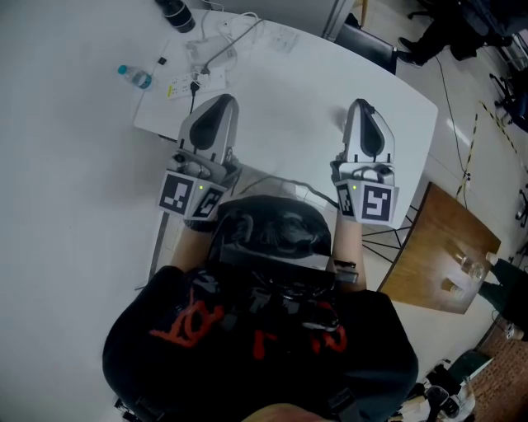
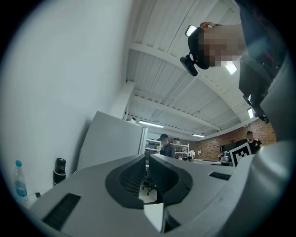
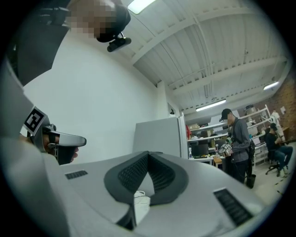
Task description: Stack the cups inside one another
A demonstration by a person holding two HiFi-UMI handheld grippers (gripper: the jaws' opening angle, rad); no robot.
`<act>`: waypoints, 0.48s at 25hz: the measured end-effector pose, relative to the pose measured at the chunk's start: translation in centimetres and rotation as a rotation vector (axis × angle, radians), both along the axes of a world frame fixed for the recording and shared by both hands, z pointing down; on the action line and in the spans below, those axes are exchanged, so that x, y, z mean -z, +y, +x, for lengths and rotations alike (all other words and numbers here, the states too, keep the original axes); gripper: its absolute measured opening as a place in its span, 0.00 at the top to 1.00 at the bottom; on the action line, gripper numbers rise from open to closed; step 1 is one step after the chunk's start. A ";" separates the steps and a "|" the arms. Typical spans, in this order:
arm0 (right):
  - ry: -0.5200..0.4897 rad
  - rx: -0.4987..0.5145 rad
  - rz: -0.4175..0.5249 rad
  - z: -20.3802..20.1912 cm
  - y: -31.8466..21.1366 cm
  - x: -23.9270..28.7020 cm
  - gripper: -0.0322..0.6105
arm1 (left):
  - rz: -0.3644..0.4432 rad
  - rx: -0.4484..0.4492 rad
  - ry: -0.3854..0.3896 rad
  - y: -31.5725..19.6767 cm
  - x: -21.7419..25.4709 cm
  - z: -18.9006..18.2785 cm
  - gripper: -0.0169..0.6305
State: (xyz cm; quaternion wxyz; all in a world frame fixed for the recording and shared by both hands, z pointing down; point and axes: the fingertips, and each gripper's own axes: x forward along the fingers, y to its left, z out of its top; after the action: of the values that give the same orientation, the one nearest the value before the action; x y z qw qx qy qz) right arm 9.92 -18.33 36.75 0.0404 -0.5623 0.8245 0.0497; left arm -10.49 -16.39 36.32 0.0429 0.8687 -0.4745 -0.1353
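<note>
No cups show in any view. In the head view both grippers are held side by side in front of the person's chest, above the near edge of the white table (image 1: 82, 181). My left gripper (image 1: 216, 109) has its jaws together with nothing between them; the left gripper view shows its tips (image 2: 146, 156) meeting against the room beyond. My right gripper (image 1: 360, 109) is likewise shut and empty, and its tips (image 3: 149, 152) touch in the right gripper view. Both point roughly level, away from the body.
A water bottle (image 1: 136, 77) (image 2: 19, 178), a black flask (image 1: 176, 12) (image 2: 59, 170) and a power strip with cables (image 1: 202, 78) lie at the table's far left. A wooden table (image 1: 445, 255) stands at right, a black chair (image 1: 367, 45) behind. People (image 3: 236, 139) stand far off.
</note>
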 end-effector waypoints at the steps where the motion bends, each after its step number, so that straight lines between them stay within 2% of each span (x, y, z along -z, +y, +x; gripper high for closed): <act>1: -0.008 -0.002 -0.013 -0.1 0.2 -0.3 0.94 | -0.006 0.005 -0.001 0.2 -0.3 -0.1 0.93; 12: -0.033 0.002 -0.073 -0.9 1.6 -3.4 0.94 | -0.038 0.092 -0.082 1.5 -2.4 -2.1 0.93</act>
State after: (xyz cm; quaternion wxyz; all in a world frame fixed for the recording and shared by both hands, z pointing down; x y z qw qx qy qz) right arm 9.02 -16.71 40.13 0.0335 -0.5633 0.8255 0.0103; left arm -12.55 -14.87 38.71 0.0336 0.8500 -0.5176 -0.0921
